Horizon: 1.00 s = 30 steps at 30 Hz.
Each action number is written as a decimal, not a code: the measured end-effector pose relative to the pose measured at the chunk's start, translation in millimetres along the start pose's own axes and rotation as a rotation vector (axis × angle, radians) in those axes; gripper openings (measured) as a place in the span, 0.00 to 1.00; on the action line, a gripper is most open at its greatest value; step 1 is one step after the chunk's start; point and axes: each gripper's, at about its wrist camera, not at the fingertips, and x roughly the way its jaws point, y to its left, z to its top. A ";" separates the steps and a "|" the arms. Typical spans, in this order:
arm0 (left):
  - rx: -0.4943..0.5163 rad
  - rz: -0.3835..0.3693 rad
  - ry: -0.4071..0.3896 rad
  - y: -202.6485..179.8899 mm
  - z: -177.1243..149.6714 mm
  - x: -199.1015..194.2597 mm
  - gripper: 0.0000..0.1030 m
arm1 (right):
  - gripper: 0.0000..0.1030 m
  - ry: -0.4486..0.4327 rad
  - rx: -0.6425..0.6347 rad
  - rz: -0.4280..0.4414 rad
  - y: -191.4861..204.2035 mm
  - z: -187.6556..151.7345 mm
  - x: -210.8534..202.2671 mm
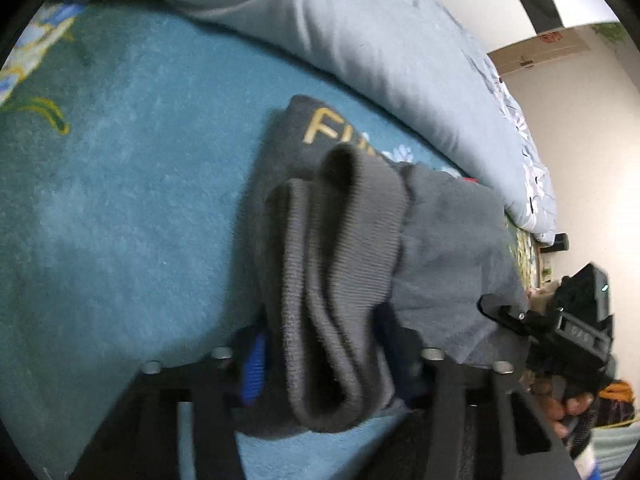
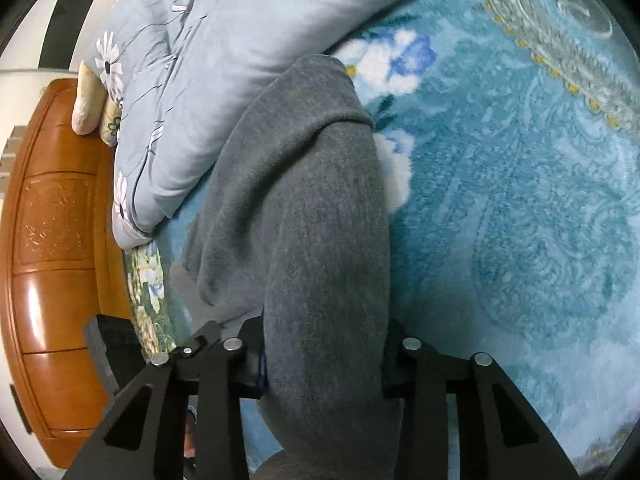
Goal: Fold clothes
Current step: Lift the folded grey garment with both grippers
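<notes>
A grey sweatshirt (image 1: 448, 248) with gold lettering lies bunched on a teal floral blanket (image 1: 120, 200). My left gripper (image 1: 324, 352) is shut on its ribbed hem (image 1: 336, 264), which folds thickly between the fingers. The other gripper (image 1: 576, 320) shows at the right of the left wrist view, at the garment's far edge. In the right wrist view my right gripper (image 2: 324, 360) is shut on a thick roll of the same grey sweatshirt (image 2: 304, 208), which stretches away over the blanket (image 2: 520, 200). The fingertips of both are hidden by cloth.
A pale blue-grey duvet (image 1: 360, 40) with daisy print (image 2: 168, 92) is heaped along the far side of the bed. A wooden headboard (image 2: 56, 240) stands at the left of the right wrist view. A cardboard box (image 1: 536, 54) sits by the white wall.
</notes>
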 end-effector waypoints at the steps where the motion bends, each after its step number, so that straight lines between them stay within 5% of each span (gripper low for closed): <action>1: 0.023 0.011 -0.014 -5.9 -2.2 -2.8 0.35 | 0.35 -0.005 -0.011 -0.014 3.7 -1.3 -1.3; 6: 0.092 0.029 -0.065 -25.9 -9.6 -21.8 0.29 | 0.29 -0.047 -0.056 -0.057 30.7 -7.5 -22.6; 18: 0.423 -0.028 -0.237 -131.5 -7.9 -113.4 0.29 | 0.29 -0.298 -0.161 0.040 42.2 -33.5 -160.2; 23: 0.601 -0.067 -0.269 -211.9 -8.0 -129.5 0.29 | 0.29 -0.403 -0.204 0.081 46.8 -44.4 -217.6; 30: 0.857 -0.173 -0.221 -357.1 -21.7 -113.3 0.29 | 0.29 -0.609 -0.157 0.058 -13.3 -71.5 -328.1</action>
